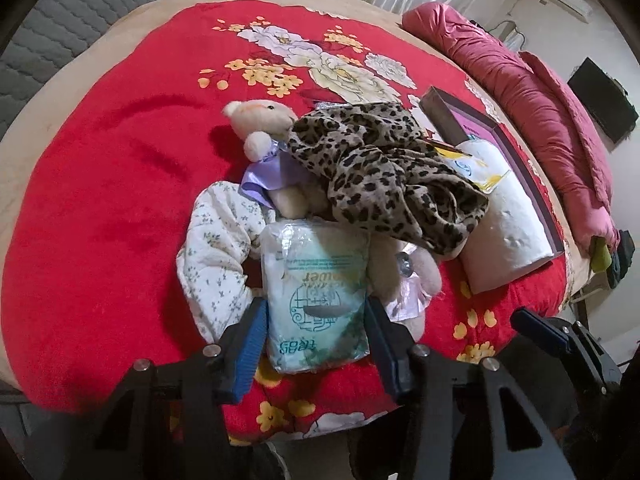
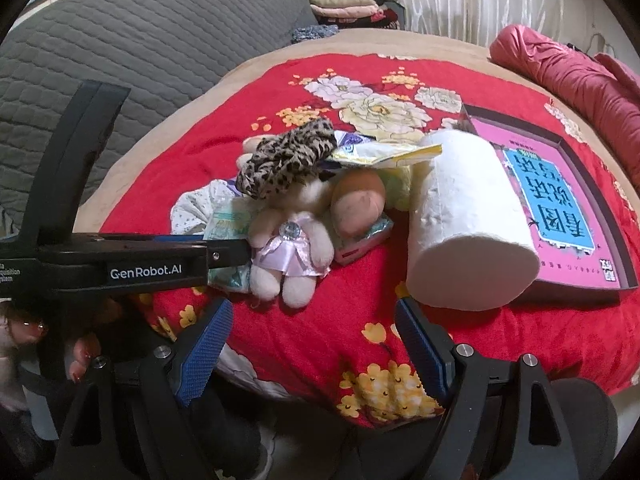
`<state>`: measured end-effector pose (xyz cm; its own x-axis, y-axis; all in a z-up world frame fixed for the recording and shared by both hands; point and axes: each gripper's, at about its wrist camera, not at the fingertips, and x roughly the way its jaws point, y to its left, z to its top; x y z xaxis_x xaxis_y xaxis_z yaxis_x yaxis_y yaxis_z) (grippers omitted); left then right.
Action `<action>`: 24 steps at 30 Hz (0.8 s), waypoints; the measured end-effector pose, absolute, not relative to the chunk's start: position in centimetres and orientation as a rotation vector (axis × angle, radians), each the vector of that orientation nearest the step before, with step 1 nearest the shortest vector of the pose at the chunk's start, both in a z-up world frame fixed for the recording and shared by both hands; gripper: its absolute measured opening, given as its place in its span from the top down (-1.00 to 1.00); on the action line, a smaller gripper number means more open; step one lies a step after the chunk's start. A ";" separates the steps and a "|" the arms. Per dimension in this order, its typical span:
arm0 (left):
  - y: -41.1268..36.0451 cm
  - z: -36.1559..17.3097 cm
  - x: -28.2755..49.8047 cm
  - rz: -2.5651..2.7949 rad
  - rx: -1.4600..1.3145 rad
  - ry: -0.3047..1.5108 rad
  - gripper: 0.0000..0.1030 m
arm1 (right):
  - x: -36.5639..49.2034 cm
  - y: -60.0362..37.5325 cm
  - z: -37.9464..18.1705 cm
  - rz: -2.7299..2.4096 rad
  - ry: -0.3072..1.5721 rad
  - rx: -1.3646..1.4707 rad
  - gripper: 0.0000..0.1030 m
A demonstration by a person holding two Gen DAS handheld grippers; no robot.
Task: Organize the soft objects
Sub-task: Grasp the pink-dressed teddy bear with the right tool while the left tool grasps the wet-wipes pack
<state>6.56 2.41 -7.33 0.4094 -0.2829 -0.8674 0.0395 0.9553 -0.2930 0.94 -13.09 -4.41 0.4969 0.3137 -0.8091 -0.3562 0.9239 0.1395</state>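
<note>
A pale green-and-white tissue pack (image 1: 316,280) lies at the front of a pile on the red floral blanket (image 1: 100,200). My left gripper (image 1: 316,304) is shut on it, one blue pad touching each side. Behind it lie a leopard-print scarf (image 1: 384,168), a cream teddy bear in a purple dress (image 1: 260,128) and a white floral cloth (image 1: 216,248). In the right wrist view a bear in a pink dress (image 2: 292,240) and a brown-headed doll (image 2: 360,204) lie beside the pack (image 2: 224,220). My right gripper (image 2: 314,312) hangs open over the blanket's near edge, nothing between its fingers.
A big white toilet roll (image 2: 468,216) lies on its side against a shallow pink-and-blue box (image 2: 560,200). A rolled maroon quilt (image 1: 540,92) runs along the right. A grey quilted cushion (image 2: 140,40) rises at the back left. A hand (image 2: 24,328) holds the left gripper.
</note>
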 end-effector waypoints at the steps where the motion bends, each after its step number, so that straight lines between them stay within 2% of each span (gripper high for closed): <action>1: 2.3 -7.4 6.7 -0.205 -0.234 1.133 0.04 | 1.0 -13.0 -4.5 0.406 0.974 -0.048 -0.63; 13: 1.5 -8.6 8.8 -0.224 -0.223 1.163 0.02 | 2.5 -11.6 -5.6 0.404 0.980 -0.065 -0.63; 14: 1.5 -8.7 8.9 -0.228 -0.223 1.164 0.07 | 2.6 -11.5 -5.6 0.402 0.978 -0.068 -0.63; 15: 1.5 -8.8 9.1 -0.230 -0.224 1.163 0.21 | 2.8 -11.4 -5.7 0.400 0.977 -0.072 -0.63; 18: 1.9 -8.9 9.2 -0.254 -0.267 1.162 0.36 | 3.1 -11.1 -5.9 0.393 0.972 -0.082 -0.63; 24: 3.0 -8.0 8.7 -0.306 -0.334 1.127 0.46 | 4.1 -10.9 -6.3 0.362 0.963 -0.084 -0.62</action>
<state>8.71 2.97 -7.99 0.3981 -0.4025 -0.8243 0.0703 0.9093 -0.4101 4.07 -10.90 -6.30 0.5165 0.2642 -0.8145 -0.3378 0.9370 0.0897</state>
